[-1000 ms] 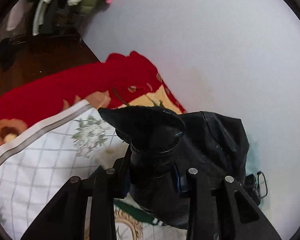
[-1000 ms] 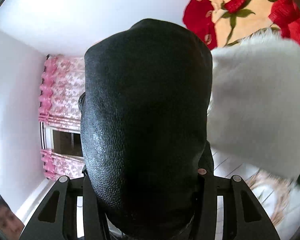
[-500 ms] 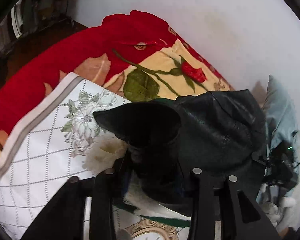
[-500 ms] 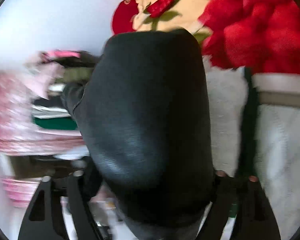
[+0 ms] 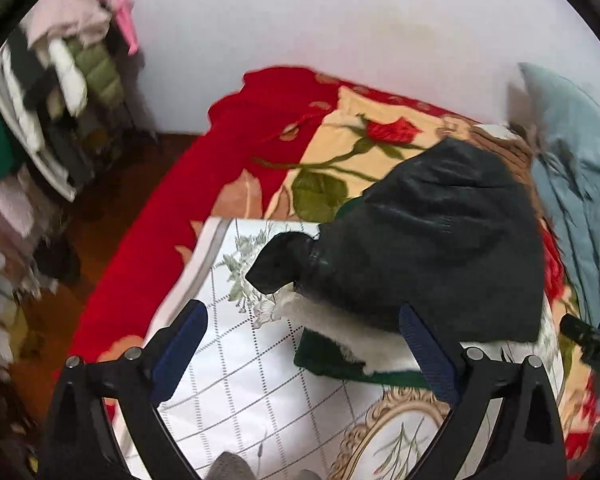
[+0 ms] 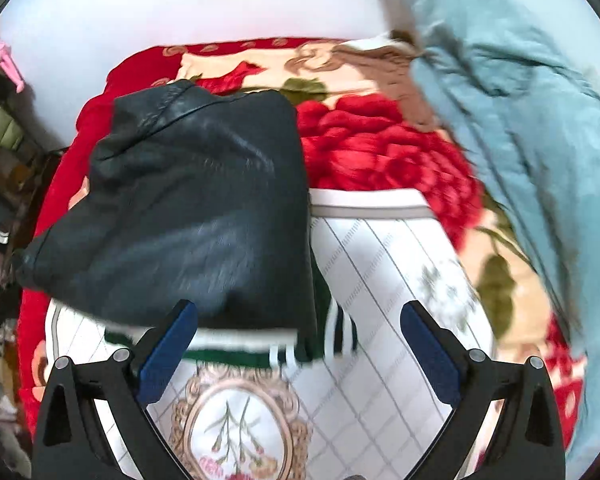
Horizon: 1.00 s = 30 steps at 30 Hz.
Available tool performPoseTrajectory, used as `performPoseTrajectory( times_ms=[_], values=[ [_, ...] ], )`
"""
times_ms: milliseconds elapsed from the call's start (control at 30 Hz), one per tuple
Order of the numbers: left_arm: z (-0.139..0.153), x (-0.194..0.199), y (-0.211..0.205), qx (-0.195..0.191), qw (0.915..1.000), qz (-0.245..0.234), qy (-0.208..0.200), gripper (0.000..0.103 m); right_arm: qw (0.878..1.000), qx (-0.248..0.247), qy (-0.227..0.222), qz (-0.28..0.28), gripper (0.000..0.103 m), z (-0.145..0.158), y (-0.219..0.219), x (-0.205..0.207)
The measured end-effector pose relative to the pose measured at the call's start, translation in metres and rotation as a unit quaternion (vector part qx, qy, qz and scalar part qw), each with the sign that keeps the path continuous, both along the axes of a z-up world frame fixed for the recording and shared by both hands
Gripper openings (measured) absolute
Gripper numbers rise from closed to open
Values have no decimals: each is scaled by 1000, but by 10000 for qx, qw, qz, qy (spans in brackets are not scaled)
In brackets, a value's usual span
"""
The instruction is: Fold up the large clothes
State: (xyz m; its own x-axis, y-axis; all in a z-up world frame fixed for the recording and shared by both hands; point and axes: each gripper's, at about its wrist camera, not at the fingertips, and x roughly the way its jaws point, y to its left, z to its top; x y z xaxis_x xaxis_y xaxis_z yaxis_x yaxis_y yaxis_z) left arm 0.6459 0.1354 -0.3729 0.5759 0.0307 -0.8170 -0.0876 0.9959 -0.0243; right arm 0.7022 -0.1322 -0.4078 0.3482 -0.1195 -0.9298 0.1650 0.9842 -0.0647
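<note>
One black jacket (image 6: 196,208), one quilt (image 6: 380,264) (white), one pillow (image 6: 520,120).

Each gripper, left gripper (image 5: 304,344) and right gripper (image 6: 298,340), has matte black angular fingers with dark blue ribbed pads (image 6: 168,350) and silver round screws (image 5: 474,353).

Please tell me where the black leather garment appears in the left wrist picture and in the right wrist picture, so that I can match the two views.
Left wrist view: the black leather garment lies right of centre, beyond the open fingers.
Right wrist view: the black leather garment lies left of centre, its near edge just beyond the left fingertip.
Shared landmark: the white grid-patterned sheet under its near edge.
</note>
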Motion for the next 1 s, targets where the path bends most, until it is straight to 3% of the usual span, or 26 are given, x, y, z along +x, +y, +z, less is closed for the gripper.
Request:
performPoseTrajectory(
  times_ms=[133, 467, 800, 1000],
  values=[
    [38, -29, -4, 88, 9995, -288, -139, 99, 9986, -447, -227, -193, 102, 57, 23, -61],
    [143, -135, -10, 227, 9936, -972, -522, 99, 9922, -806, -790, -536, 102, 206, 54, -200],
    [227, -237, -5, 137, 9906, -1103, -799, 99, 9865, -700, -1324, -667, 102, 341, 65, -329],
    [263, -280, 0, 71, 9897, -1048, -974, 99, 9823, -794, -1627, -492, 102, 401, 79, -389]
  ],
)
